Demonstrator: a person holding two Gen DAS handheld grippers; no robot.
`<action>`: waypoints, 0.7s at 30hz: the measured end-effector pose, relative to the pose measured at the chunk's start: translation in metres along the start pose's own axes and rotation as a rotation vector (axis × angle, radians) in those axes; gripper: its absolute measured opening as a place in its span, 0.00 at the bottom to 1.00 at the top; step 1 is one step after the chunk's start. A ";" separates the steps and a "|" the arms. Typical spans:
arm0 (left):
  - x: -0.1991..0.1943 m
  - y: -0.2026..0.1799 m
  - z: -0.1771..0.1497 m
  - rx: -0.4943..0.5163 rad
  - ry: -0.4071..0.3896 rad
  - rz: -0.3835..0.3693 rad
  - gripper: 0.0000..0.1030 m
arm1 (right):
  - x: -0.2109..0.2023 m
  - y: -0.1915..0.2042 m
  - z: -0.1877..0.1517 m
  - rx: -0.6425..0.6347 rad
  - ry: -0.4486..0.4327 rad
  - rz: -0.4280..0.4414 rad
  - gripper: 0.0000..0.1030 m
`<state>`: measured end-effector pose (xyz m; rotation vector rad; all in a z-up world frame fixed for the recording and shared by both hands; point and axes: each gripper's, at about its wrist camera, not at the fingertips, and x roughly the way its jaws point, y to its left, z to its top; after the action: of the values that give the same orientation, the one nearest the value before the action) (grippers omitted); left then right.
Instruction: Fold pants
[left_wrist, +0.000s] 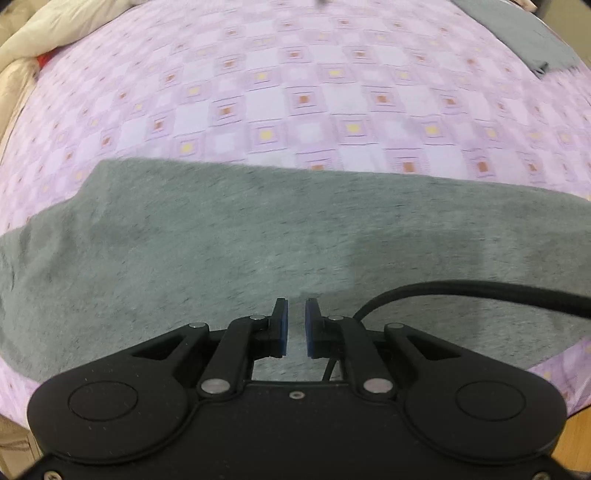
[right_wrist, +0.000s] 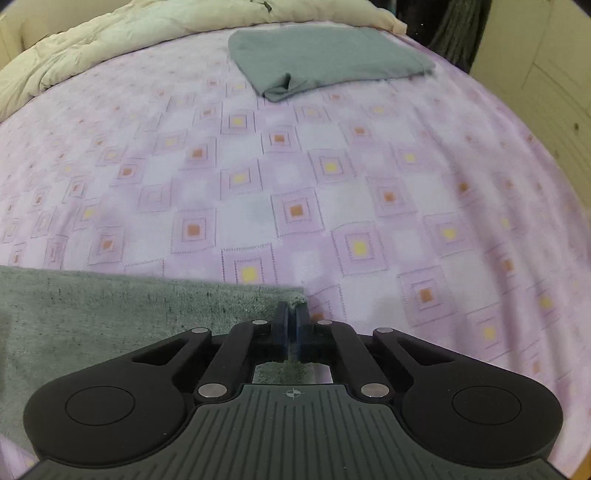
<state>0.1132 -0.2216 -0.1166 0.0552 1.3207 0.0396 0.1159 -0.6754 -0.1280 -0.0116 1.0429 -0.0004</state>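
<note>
Purple bedsheet (right_wrist: 258, 177) underlies gray pants (right_wrist: 110, 306), corner hidden between right tongs (right_wrist: 292, 314).

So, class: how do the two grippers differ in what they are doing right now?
The right gripper is shut on a corner of the grey-green pants; the left gripper holds nothing, with a gap between its blue pads. The right sits at the pants' edge, the left over their middle. Both are black, above the purple bedsheet.

bed with a lilac checked sheet (right_wrist: 295, 177) dotted with little yellow and orange squares, cream puffy duvet (right_wrist: 110, 40) bunched along the far edge, pale panelled wall (right_wrist: 546, 74) on the right, soft indoor light
</note>
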 end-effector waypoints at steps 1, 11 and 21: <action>-0.001 -0.004 0.001 0.009 -0.006 -0.002 0.14 | -0.005 -0.002 0.000 0.030 -0.019 0.022 0.08; 0.016 -0.043 0.005 0.100 0.020 -0.072 0.14 | -0.053 -0.060 -0.055 0.360 0.015 0.264 0.56; 0.036 -0.048 0.002 0.120 0.083 -0.055 0.13 | -0.013 -0.052 -0.048 0.359 0.106 0.373 0.60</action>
<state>0.1242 -0.2675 -0.1538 0.1198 1.4061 -0.0852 0.0682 -0.7282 -0.1409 0.5135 1.1265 0.1510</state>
